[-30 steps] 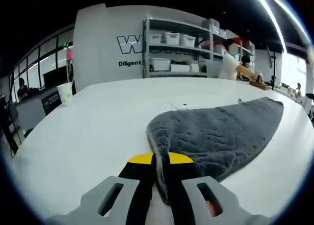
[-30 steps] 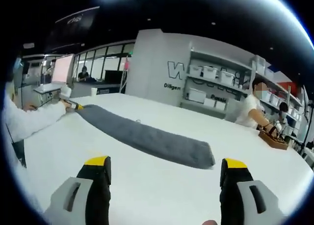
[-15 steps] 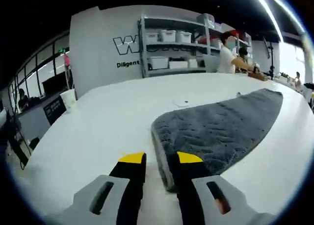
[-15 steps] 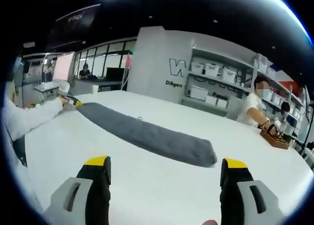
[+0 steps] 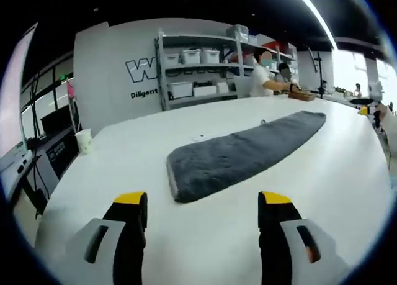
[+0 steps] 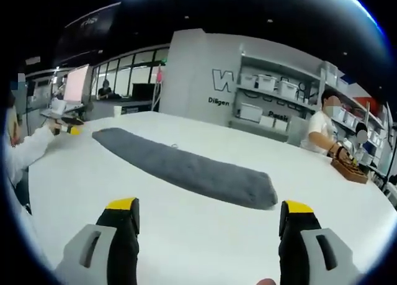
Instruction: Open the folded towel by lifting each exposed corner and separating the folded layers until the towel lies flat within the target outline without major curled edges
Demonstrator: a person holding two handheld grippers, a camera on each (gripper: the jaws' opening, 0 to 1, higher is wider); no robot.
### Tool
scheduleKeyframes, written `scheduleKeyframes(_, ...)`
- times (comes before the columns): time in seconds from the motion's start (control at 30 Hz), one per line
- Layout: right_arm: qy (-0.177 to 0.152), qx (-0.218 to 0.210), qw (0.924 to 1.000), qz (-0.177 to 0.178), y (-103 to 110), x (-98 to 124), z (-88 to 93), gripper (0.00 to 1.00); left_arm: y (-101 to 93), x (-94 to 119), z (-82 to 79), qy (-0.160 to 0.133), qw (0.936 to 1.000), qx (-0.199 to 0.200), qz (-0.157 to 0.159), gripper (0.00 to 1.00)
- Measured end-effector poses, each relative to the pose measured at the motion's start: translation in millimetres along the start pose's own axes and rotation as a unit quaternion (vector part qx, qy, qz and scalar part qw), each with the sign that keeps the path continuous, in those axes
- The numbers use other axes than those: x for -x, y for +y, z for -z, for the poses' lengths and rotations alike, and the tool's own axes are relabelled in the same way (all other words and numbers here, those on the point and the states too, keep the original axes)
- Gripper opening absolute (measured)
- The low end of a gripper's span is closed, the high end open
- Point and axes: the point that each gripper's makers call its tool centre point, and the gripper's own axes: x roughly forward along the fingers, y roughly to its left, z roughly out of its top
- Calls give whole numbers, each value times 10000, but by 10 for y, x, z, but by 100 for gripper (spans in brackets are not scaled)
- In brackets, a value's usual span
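Observation:
A long grey towel (image 5: 236,153) lies flat on the white table (image 5: 124,161), running away from me to the right. My left gripper (image 5: 203,201) stands open just short of the towel's near end, apart from it, with nothing between its jaws. In the right gripper view the same towel (image 6: 186,168) stretches from far left to middle right. My right gripper (image 6: 209,209) is open above bare table, short of the towel's near end. The left gripper (image 6: 67,130) shows small at the far left, held by a person's sleeve (image 6: 25,154).
A paper cup (image 5: 82,140) stands near the table's left edge. Grey shelves with white bins (image 5: 198,71) line the back wall. Two people (image 5: 263,71) work at the far end beside a wooden box (image 6: 348,171). Bare table surrounds the towel.
My left gripper has let go of the towel's corner, opened wide and drawn back. The towel now lies flat on the table. The right gripper has hardly moved.

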Motion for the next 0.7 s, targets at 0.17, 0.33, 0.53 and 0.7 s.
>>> scheduleKeyframes(0.17,14,-104,9999,-131,69,-55,13,98,-191,128,58,115,9996,-36,260,98)
scheduleKeyframes(0.33,89,-96,9998,-173,102,-95,51,99,-444,227,38,77,9973,150,710,100)
scheduleKeyframes(0.53,134,-160,9997,-138,99,-84,112,99,-600,203,-72,4,9940,258,1067,100)
scheduleKeyframes(0.7,-9,-318,9993,-210,198,-57,151,99,-517,-198,-246,114,9901,351,1351,100)
